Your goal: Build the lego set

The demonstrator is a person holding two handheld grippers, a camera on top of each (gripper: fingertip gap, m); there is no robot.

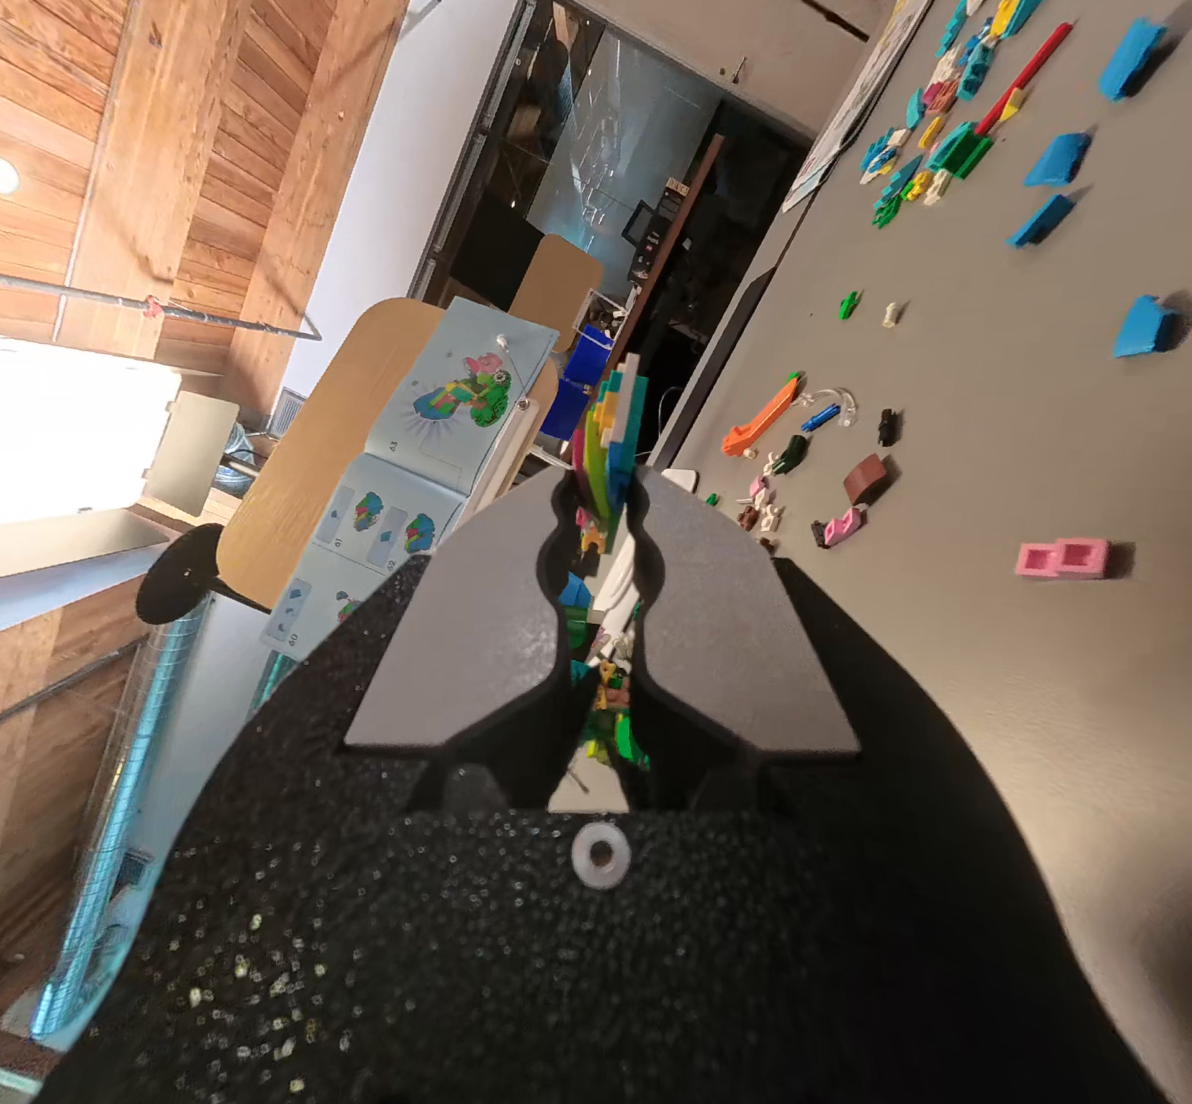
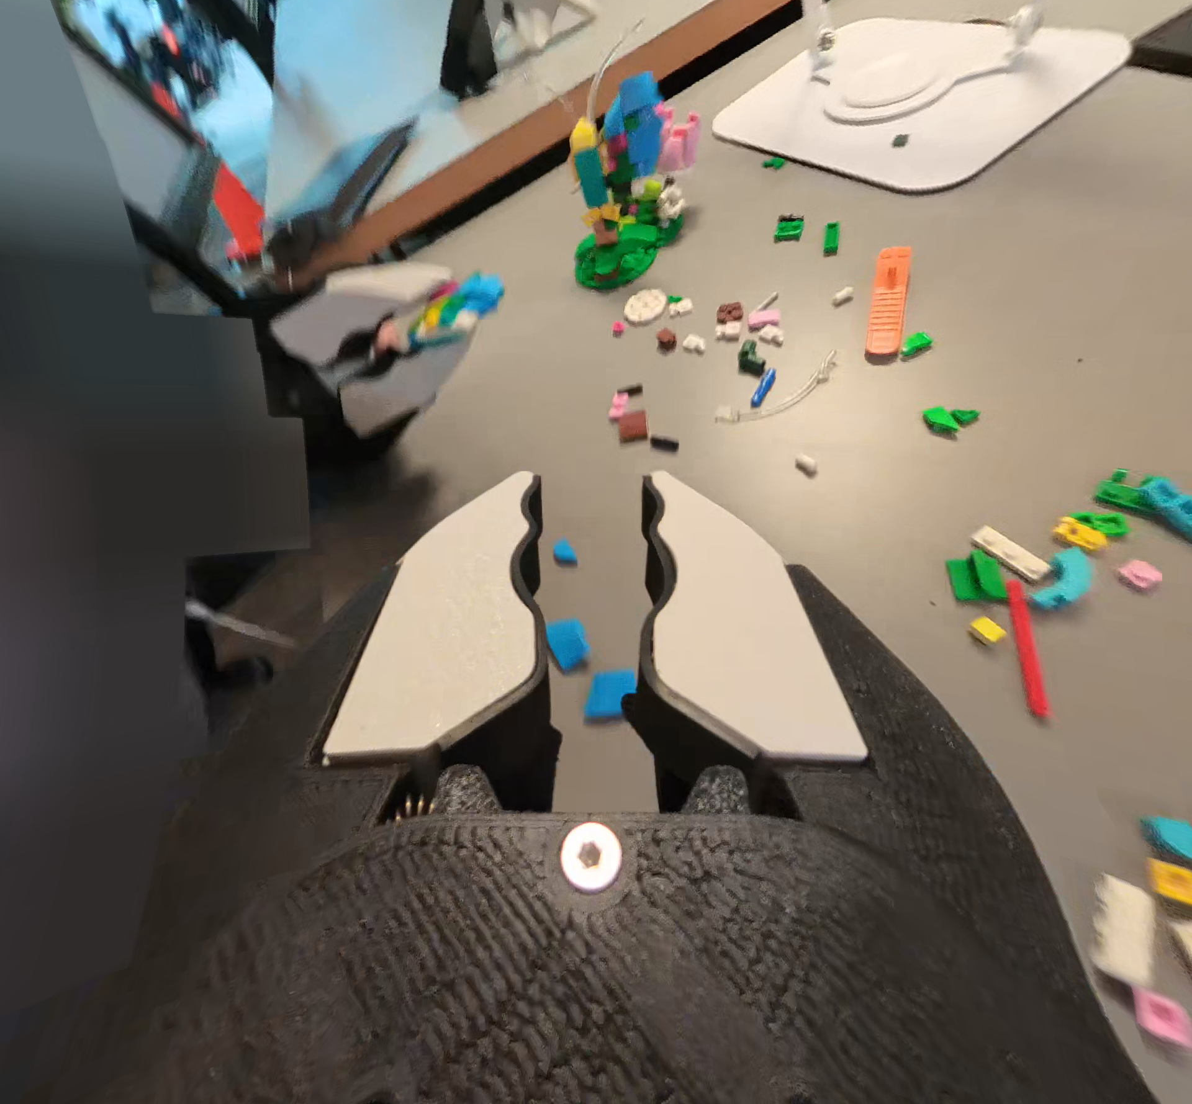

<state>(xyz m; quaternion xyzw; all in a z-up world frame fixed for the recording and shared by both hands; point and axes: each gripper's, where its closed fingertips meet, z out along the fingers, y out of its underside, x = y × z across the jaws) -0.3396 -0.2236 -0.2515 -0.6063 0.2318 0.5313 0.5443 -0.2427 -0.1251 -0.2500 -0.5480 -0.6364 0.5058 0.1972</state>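
Note:
My left gripper (image 1: pixel 600 483) is shut on a flat multicoloured lego sub-assembly (image 1: pixel 613 422), held on edge above the grey table (image 1: pixel 967 622). It also shows in the right wrist view (image 2: pixel 387 351), with the sub-assembly (image 2: pixel 451 306) between its fingers. My right gripper (image 2: pixel 590 483) is open and empty, hovering over blue slope pieces (image 2: pixel 567 641) on the table. A partly built model on a green base (image 2: pixel 619 202) stands further ahead. The open instruction booklet (image 1: pixel 438 460) stands propped up past the left gripper.
Loose pieces lie scattered: an orange brick separator (image 2: pixel 890 299), small brown, pink and white bits (image 2: pixel 729 319), a red bar (image 2: pixel 1029 647), green and teal pieces (image 2: pixel 987 570), a pink brick (image 1: pixel 1064 560). A white stand base (image 2: pixel 922 99) sits at the back right. There is about 15 cm between the tips of the two grippers.

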